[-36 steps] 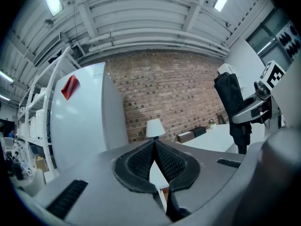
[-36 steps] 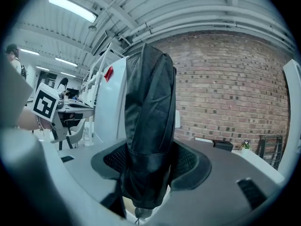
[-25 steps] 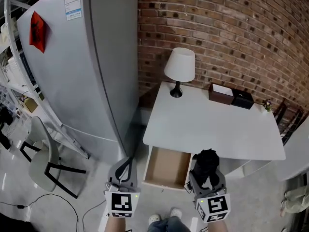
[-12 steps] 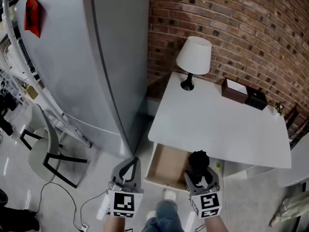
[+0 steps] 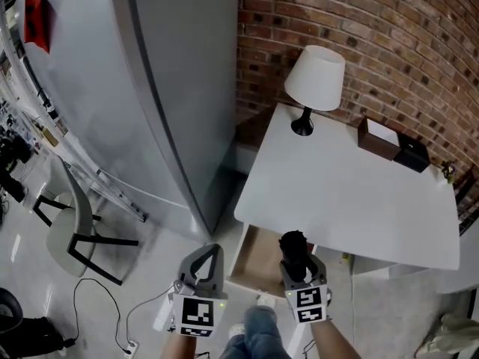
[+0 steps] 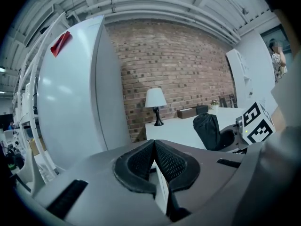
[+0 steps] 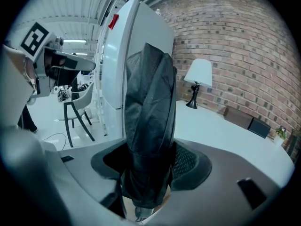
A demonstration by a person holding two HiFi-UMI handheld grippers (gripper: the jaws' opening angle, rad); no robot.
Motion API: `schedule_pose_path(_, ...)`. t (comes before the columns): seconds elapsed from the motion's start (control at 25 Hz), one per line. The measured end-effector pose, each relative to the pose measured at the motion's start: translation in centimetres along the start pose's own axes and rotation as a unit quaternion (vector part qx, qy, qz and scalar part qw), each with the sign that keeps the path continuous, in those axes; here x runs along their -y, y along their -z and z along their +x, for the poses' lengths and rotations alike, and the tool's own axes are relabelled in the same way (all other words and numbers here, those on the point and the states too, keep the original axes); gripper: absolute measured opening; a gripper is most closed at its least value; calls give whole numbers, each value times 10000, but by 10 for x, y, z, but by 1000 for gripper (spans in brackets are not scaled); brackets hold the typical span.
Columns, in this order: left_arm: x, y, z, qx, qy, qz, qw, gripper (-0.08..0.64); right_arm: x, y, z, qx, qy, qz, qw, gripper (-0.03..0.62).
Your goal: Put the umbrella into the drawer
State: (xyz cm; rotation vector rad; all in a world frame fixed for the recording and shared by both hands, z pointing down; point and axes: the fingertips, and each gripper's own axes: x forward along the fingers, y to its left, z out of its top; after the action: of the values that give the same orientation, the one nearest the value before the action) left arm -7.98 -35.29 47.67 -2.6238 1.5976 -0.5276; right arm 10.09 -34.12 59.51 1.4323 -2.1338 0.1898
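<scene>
umbrella (image 5: pixel 293 247) lowered toward open drawer (image 5: pixel 253 264), right tool (image 5: pixel 295 259) pinching it, left tool (image 5: pixel 211 250) pressed together

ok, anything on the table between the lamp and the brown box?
Nothing. The head view shows only bare white table between the lamp and the brown box.

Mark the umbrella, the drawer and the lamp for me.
umbrella (image 7: pixel 148 126): right gripper view, on its folded black fabric.
drawer (image 5: pixel 258 260): head view, on its bare wooden floor.
lamp (image 5: pixel 316 77): head view, on the white shade.
</scene>
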Motion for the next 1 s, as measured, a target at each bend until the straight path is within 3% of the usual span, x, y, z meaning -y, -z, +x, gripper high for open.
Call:
schedule_pose_path(0.32, -4, 13, 22, -223, -29, -26, 9997, 2, -15, 40, 55, -731, -486, -321, 9956, 245)
schedule_pose_path(0.48, -5, 19, 32, -333, -39, -31, 9994, 1, -23, 64, 72, -1172, -733, -595, 9886, 245)
schedule_pose_path(1.0, -3, 50, 52, -674, -39, -84, 9977, 2, -42, 120, 124, -2107, -1171, -831, 9669, 249)
